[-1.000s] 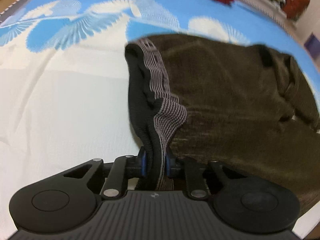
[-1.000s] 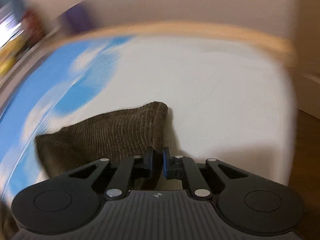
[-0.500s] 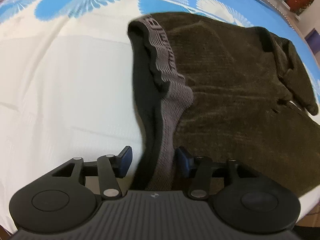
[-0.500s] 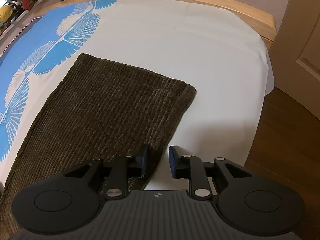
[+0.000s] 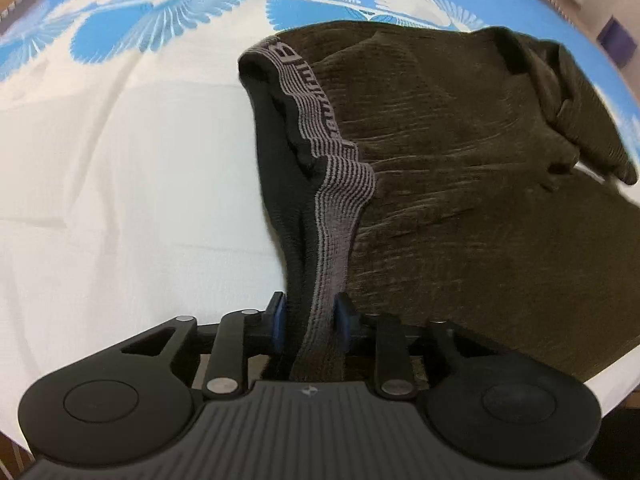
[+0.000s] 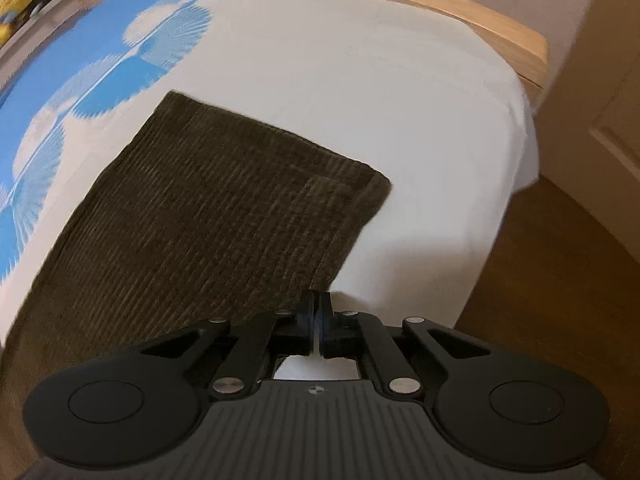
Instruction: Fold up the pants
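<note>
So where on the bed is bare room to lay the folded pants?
White sheet left of the striped grey waistband is bare; so is the white strip between the brown corduroy pants' hem and wooden bed rail. The pants crowd the middle.

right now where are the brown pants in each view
Left wrist: the waist end of the pants fills the centre and right, its grey waistband running down between the left tongs.
Right wrist: the leg hem end lies centre-left, its near edge at the shut right tongs.
Shared landmark: the white bedsheet with the blue fan print.
</note>
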### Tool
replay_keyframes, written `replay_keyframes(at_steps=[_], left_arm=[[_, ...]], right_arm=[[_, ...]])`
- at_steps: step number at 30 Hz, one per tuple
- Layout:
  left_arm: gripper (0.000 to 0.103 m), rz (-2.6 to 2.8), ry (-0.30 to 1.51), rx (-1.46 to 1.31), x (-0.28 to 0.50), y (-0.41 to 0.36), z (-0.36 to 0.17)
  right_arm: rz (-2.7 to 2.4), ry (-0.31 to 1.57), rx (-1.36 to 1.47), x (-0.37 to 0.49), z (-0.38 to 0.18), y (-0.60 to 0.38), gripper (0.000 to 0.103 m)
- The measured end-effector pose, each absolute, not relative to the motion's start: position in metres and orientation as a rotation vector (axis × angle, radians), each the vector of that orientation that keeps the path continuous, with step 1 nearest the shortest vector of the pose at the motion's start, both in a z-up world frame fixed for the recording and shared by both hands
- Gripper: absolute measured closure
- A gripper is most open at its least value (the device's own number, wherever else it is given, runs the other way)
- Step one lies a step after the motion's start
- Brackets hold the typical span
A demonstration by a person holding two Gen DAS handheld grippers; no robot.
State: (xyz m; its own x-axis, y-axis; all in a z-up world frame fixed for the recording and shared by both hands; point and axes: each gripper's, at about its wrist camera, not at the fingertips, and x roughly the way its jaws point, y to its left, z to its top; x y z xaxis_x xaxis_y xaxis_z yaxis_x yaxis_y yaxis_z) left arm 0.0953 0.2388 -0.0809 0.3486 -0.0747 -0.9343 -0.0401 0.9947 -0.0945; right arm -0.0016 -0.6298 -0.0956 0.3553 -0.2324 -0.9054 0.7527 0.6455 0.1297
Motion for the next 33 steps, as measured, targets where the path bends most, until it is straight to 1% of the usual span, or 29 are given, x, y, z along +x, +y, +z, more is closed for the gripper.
replay_keyframes(at_steps=[2,3,4,6,9,11,12,13,15,17,20,23,24,26,28,31,32,33], left_arm=[[0.065,-0.001,1.155,-0.103,0.093,0.239,-0.068],[0.065,0.003,1.127,-0.111,0.092,0.240,-0.062],[0.065,0.002,1.106,-0.118,0.090,0.241,-0.057],[0.065,-0.015,1.065,-0.116,0.086,0.234,-0.049],[0.065,-0.095,1.053,-0.079,0.091,0.211,-0.045],[0.065,-0.140,1.143,-0.021,0.097,0.198,-0.064],[0.067,-0.125,1.228,0.043,0.100,0.191,-0.081],[0.069,-0.127,1.250,0.099,0.102,0.186,-0.089],[0.068,-0.126,1.219,0.158,0.105,0.173,-0.082],[0.066,-0.117,1.176,0.111,0.109,0.170,-0.069],[0.060,-0.098,1.080,0.076,0.113,0.163,-0.043],[0.060,-0.064,1.019,0.093,0.113,0.145,-0.015],[0.058,-0.052,0.989,0.095,0.115,0.137,-0.003],[0.042,-0.048,0.898,0.059,0.116,0.123,0.024],[0.040,-0.042,0.822,0.041,0.123,0.105,0.044],[0.040,-0.015,0.770,0.027,0.147,0.070,0.057],[0.041,-0.023,0.769,0.006,0.155,0.061,0.059],[0.041,-0.032,0.776,-0.013,0.163,0.050,0.058]], right_arm=[[-0.686,0.978,0.553,-0.001,-0.084,-0.622,0.095],[-0.683,0.951,0.533,-0.001,-0.077,-0.619,0.089],[-0.679,0.924,0.514,-0.001,-0.070,-0.614,0.080],[-0.652,0.868,0.487,0.000,-0.054,-0.602,0.071],[-0.589,0.784,0.449,0.003,-0.029,-0.581,0.066],[-0.529,0.751,0.428,0.006,-0.017,-0.564,0.065],[-0.484,0.741,0.419,0.008,-0.012,-0.555,0.065],[-0.436,0.737,0.403,0.010,-0.008,-0.544,0.065],[-0.357,0.740,0.344,0.015,-0.001,-0.521,0.065],[-0.275,0.733,0.251,0.017,0.007,-0.495,0.065],[-0.145,0.712,0.141,0.019,0.016,-0.461,0.065],[-0.045,0.720,0.107,0.024,0.021,-0.435,0.065],[-0.026,0.723,0.111,0.024,0.023,-0.428,0.065],[0.007,0.728,0.149,0.031,0.026,-0.421,0.065],[0.034,0.725,0.217,0.038,0.028,-0.417,0.065],[0.052,0.718,0.331,0.055,0.026,-0.416,0.066],[0.051,0.718,0.371,0.060,0.024,-0.415,0.068],[0.049,0.719,0.410,0.065,0.021,-0.415,0.076]])
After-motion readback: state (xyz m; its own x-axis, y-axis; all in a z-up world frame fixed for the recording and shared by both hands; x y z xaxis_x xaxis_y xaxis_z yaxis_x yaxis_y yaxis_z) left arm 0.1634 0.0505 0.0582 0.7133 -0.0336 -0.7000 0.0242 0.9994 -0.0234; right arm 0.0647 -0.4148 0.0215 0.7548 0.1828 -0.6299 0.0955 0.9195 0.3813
